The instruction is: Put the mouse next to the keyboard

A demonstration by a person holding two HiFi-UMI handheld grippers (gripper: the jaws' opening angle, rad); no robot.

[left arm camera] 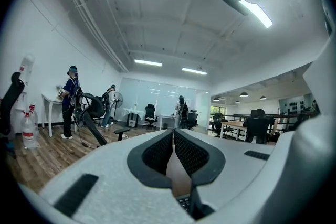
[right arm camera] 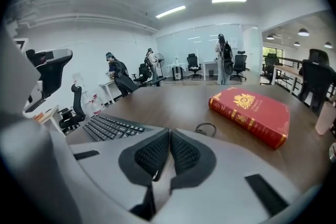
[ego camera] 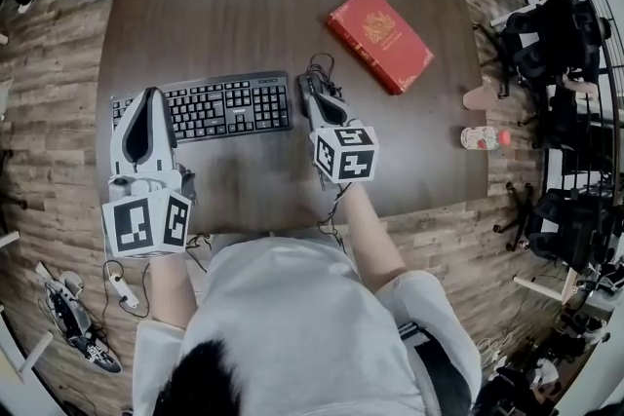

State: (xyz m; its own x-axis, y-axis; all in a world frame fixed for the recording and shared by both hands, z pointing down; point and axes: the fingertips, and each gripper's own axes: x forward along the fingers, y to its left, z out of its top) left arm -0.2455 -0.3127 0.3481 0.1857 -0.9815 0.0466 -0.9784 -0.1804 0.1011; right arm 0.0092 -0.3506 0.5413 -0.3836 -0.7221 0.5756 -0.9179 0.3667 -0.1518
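A black keyboard (ego camera: 229, 105) lies on the brown table (ego camera: 224, 5). My right gripper (ego camera: 310, 79) hovers just past the keyboard's right end, tilted down, its jaws shut with nothing between the pads (right arm camera: 169, 132). The mouse itself is hidden under this gripper; only its black cable (ego camera: 320, 65) shows, looped beyond the fingertips (right arm camera: 205, 129). My left gripper (ego camera: 151, 94) is held level over the keyboard's left end, jaws shut and empty (left arm camera: 174, 134). A few keys (left arm camera: 184, 205) show below it.
A red hardcover book (ego camera: 380, 39) lies at an angle on the table to the far right (right arm camera: 252, 113). A small bottle (ego camera: 483, 138) stands near the table's right edge. Office chairs surround the table; people stand far back in the room.
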